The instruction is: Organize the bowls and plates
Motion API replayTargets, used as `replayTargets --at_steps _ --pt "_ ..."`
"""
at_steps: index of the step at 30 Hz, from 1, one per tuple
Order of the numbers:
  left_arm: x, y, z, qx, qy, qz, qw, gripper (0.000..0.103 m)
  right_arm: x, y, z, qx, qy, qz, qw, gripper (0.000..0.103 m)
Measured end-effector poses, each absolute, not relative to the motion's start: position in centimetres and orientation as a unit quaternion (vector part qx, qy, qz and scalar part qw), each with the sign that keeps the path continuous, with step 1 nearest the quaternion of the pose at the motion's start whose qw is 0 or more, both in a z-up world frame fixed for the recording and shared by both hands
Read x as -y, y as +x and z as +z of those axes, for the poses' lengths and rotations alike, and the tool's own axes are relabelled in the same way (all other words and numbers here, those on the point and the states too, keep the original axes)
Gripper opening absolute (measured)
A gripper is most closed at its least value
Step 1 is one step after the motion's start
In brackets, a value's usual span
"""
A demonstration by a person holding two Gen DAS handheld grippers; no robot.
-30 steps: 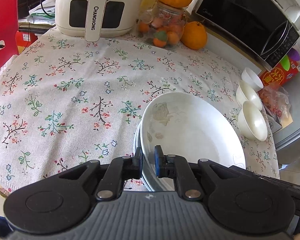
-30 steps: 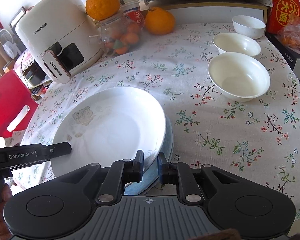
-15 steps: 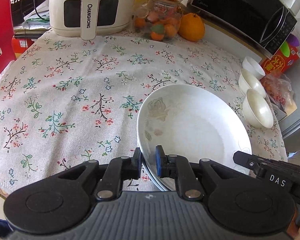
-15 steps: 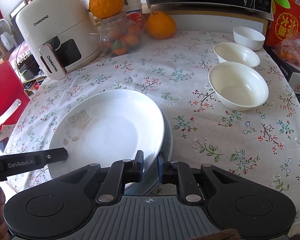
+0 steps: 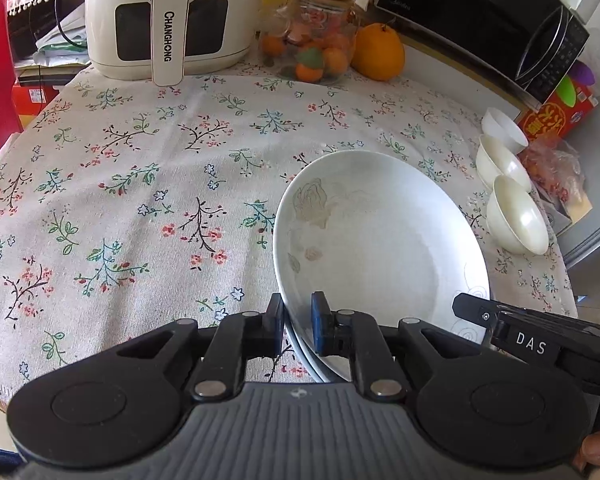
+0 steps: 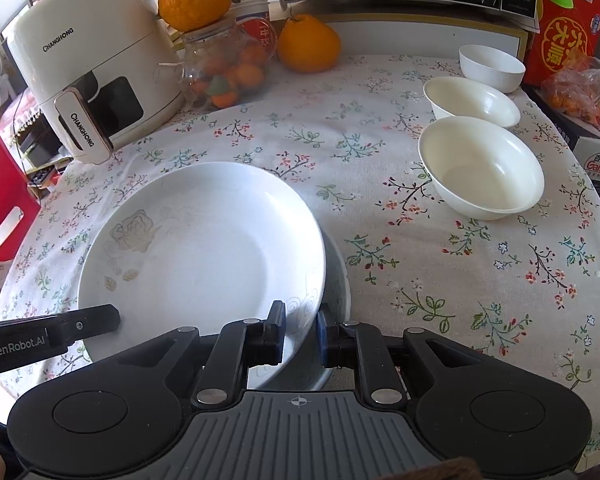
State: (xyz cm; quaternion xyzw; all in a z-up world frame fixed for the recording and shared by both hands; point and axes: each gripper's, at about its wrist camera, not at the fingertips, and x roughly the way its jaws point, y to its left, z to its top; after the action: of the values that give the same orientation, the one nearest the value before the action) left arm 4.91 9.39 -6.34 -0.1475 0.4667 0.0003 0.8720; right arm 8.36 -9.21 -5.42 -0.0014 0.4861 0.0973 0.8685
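A white plate with a faint rose print (image 5: 380, 236) (image 6: 204, 256) is held above the floral tablecloth, with a second plate (image 6: 336, 284) right under it. My left gripper (image 5: 296, 326) is shut on the plates' left rim. My right gripper (image 6: 300, 334) is shut on their right rim. Three white bowls stand in a row on the right: a large one (image 6: 480, 168), a middle one (image 6: 470, 102) and a small far one (image 6: 492, 66). They also show in the left wrist view (image 5: 516, 216).
A white air fryer (image 6: 88, 64) stands at the back left. A glass jar of fruit (image 6: 224, 68) with an orange on top, another orange (image 6: 308, 42) and a microwave (image 5: 484, 20) line the back. A red box (image 6: 568, 32) sits at the far right.
Both grippers have lifted the plates a little and tilted them, with the view pulling back toward the table's near edge. The bowls have not moved.
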Motion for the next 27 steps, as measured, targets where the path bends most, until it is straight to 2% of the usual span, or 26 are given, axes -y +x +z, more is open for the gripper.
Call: replayTargets --at_steps 10,18,27 --pt "-10.6 5.2 -6.4 -0.474 -0.171 -0.012 0.863 0.014 8.6 8.9 -5.6 -0.477 -0.013 0.096 0.874 0.018" --pt "-10.5 5.9 -6.9 -0.489 -0.185 -0.021 0.852 0.026 8.4 9.3 -5.8 -0.471 -0.013 0.1 0.876 0.02" --pt "-10.5 6.6 -7.2 -0.498 -0.195 -0.026 0.845 0.032 9.0 9.7 -5.9 -0.468 0.009 0.097 0.879 0.02"
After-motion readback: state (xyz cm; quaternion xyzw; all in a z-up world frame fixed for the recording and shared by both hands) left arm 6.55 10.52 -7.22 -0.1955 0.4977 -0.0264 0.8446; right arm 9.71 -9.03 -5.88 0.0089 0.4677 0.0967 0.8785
